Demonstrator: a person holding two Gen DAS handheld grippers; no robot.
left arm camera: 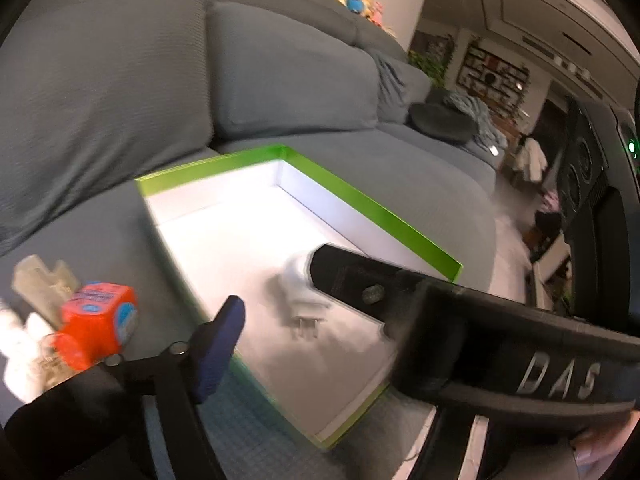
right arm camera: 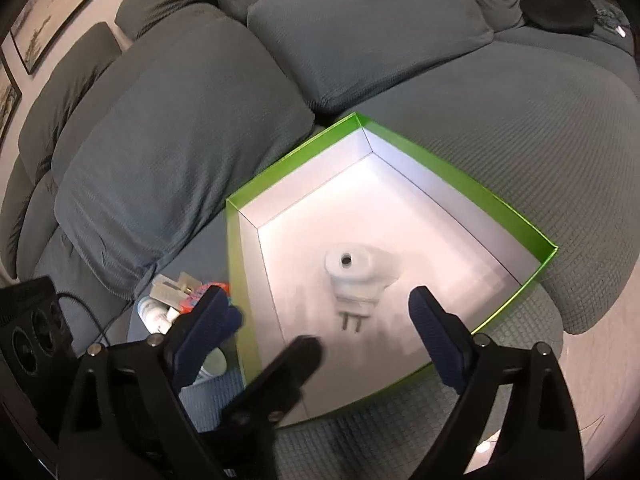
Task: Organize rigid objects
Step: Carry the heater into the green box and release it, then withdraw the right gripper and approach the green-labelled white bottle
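Observation:
A green-rimmed white box point(right arm camera: 516, 216) lies on the grey sofa seat. A white plug adapter point(right arm camera: 356, 280) with two prongs lies inside it, also seen blurred in the left wrist view point(left arm camera: 304, 292). My right gripper point(right arm camera: 320, 320) is open and empty, hovering just above the box's near side with the adapter between and ahead of its fingers. My left gripper point(left arm camera: 276, 284) is open and empty over the box's left edge; its fingers point(left arm camera: 220, 352) show beside the box. An orange cube-shaped box point(left arm camera: 98, 326) and other small items sit left of the box.
A pile of small items point(right arm camera: 176, 300) lies on the seat left of the box: a clear plastic piece point(left arm camera: 44, 284), white bottles, the orange box. A black speaker point(right arm camera: 32, 328) with a cable stands at far left. Sofa back cushions point(right arm camera: 180, 140) rise behind.

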